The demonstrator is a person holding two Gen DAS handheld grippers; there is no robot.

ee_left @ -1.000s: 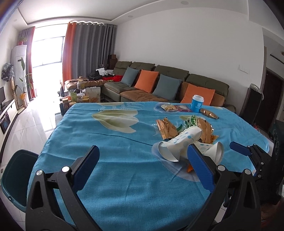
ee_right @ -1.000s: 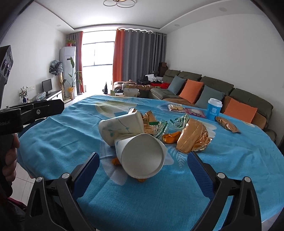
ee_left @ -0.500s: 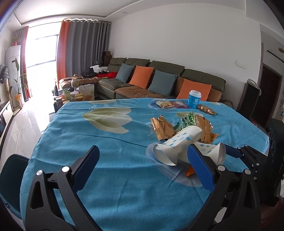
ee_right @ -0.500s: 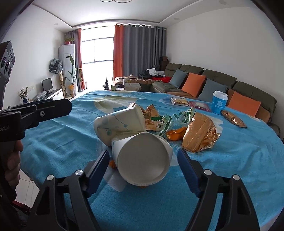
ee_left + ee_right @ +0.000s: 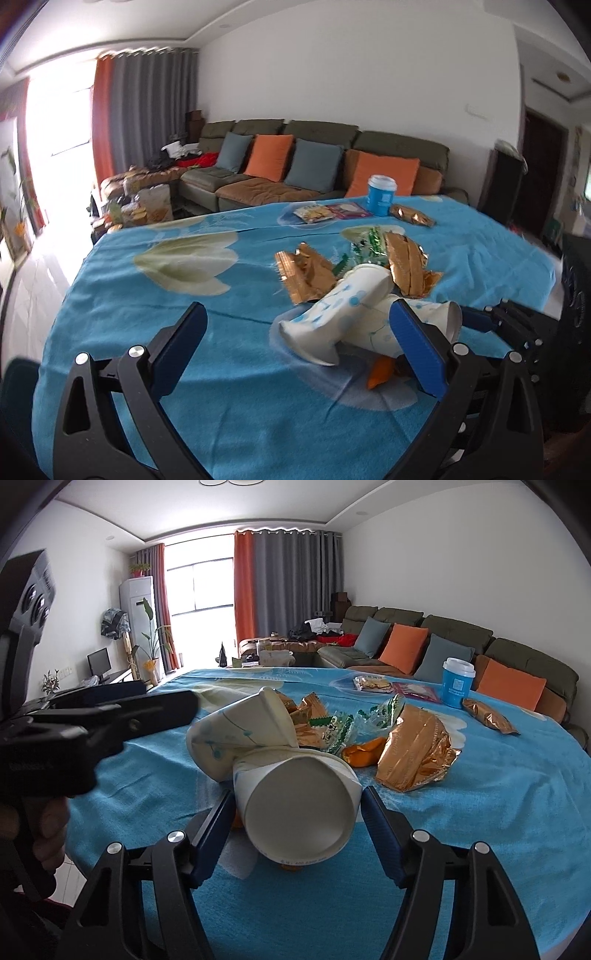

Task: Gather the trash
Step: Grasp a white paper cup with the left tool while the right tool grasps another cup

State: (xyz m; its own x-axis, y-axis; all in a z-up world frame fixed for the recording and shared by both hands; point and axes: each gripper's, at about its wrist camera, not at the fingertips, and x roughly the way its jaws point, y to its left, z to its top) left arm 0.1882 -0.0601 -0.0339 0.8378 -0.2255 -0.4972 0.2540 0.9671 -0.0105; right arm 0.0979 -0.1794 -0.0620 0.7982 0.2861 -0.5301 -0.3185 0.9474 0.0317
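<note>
Two white paper cups lie tipped in a trash pile on the blue tablecloth. The nearer cup faces its mouth to me, between my right gripper's blue fingers, which press its sides. The second cup lies behind it. In the left wrist view the second cup lies ahead of my open, empty left gripper, with the nearer cup to its right. Gold foil wrappers, green-white wrappers and orange peel lie behind.
A blue lidded cup, snack packets and a gold packet lie at the table's far side. A dark bin stands at the table's left edge. A sofa is beyond.
My right gripper has moved forward around the nearer cup and its fingers have closed in onto it. My left gripper has shifted closer to the pile, staying open.
</note>
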